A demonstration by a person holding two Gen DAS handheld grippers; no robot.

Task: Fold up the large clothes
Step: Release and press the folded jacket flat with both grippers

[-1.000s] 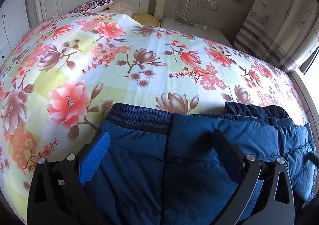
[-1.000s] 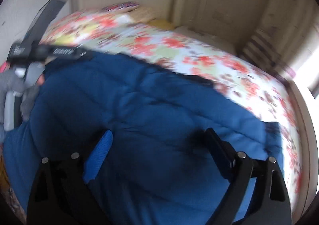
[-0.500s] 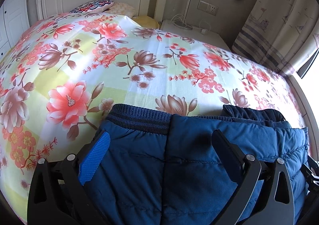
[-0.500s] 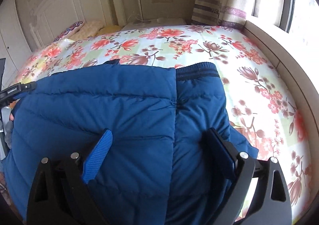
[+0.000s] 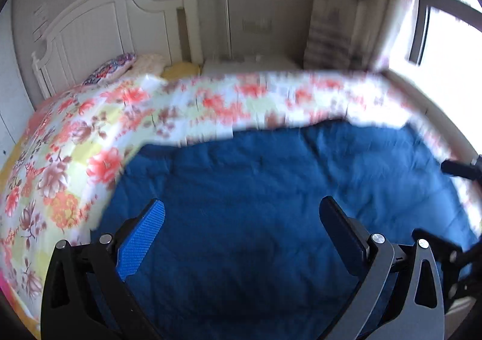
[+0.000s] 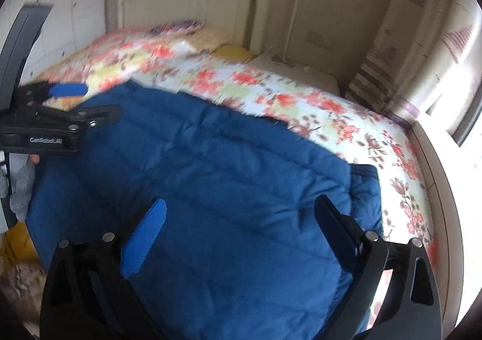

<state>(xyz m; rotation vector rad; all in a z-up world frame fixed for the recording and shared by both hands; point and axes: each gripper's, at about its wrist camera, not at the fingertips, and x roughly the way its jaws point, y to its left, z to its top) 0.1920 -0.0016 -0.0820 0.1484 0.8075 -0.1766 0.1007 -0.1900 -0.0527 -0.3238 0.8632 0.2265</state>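
1. The blue padded jacket [image 6: 229, 189] lies on the bed [image 6: 346, 117], spread over the near part of the flowered bedspread; the pillows and headboard are well beyond it.
2. Judging by how it lies, at least one fold looks done: in the right wrist view a quilted panel lies over the body, and a darker ribbed edge [image 6: 364, 171] shows at the jacket's right side, near the bed's edge.
3. The right hand-held gripper [image 6: 241, 228] hangs over the jacket; its jaws are opening and already stand wide, with nothing pinched between them.
4. The left hand-held gripper [image 5: 241, 225] also has its jaws spread wide over the blue fabric, gripping nothing. In the right wrist view it appears at the jacket's far left corner [image 6: 78, 105].
5. Both views are blurred, so the seams and the exact outline are hard to read.
6. What seems left: the bundle is still broad, so probably another fold to bring it down to a compact shape.
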